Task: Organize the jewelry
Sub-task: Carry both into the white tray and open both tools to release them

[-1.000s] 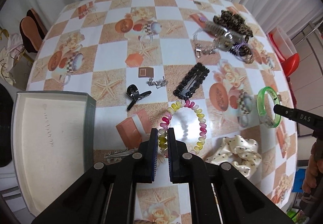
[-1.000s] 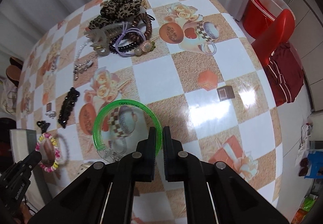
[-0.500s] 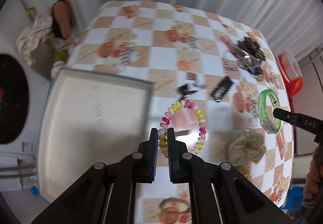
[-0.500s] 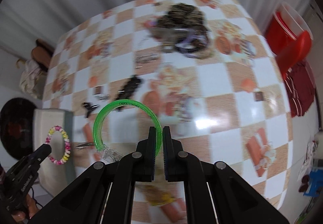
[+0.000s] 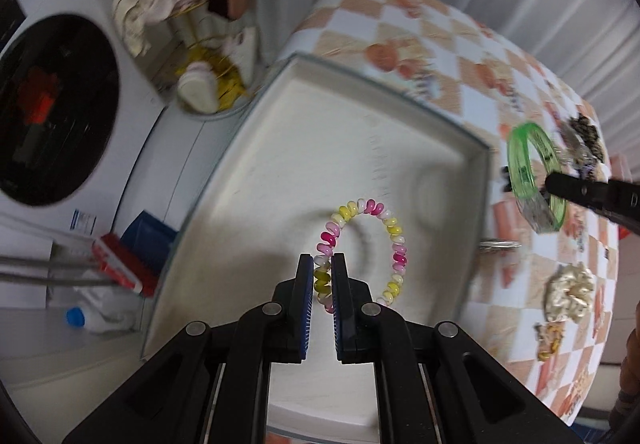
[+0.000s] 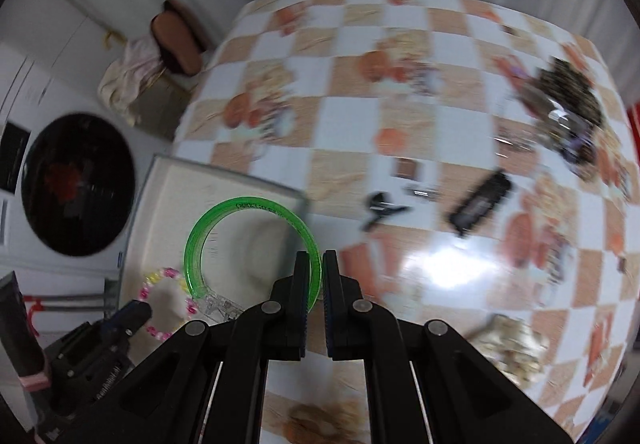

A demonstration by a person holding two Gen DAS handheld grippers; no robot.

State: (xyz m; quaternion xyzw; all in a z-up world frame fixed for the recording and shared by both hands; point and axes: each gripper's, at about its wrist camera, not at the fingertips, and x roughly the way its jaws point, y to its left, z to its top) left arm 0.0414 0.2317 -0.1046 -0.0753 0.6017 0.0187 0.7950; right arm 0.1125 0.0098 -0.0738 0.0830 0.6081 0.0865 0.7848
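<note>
- Both my hands have swung over from the table's clutter toward the box since a second ago — the box, which sat off at the left edge of the left view, now fills the middle of it.
- My left gripper (image 5: 322, 274) is pinched tight on the pink-yellow spiral bracelet (image 5: 394, 240); its loop hangs over the cream floor of the open box (image 5: 280, 164).
- My right gripper (image 6: 315, 272) is clamped on the rim of the green bangle (image 6: 212, 220), held over the box's right part near its wall (image 6: 224, 168).
- Box sits at the edge of the checkered tablecloth (image 6: 400, 84).
- Left on the cloth: black snap clip (image 6: 480, 202), small black claw clip (image 6: 380, 206), cream scrunchie (image 5: 570, 298), leopard scrunchie pile (image 6: 568, 96) — all well apart from the box.
- Heavy motion blur, small bits unreadable.
</note>
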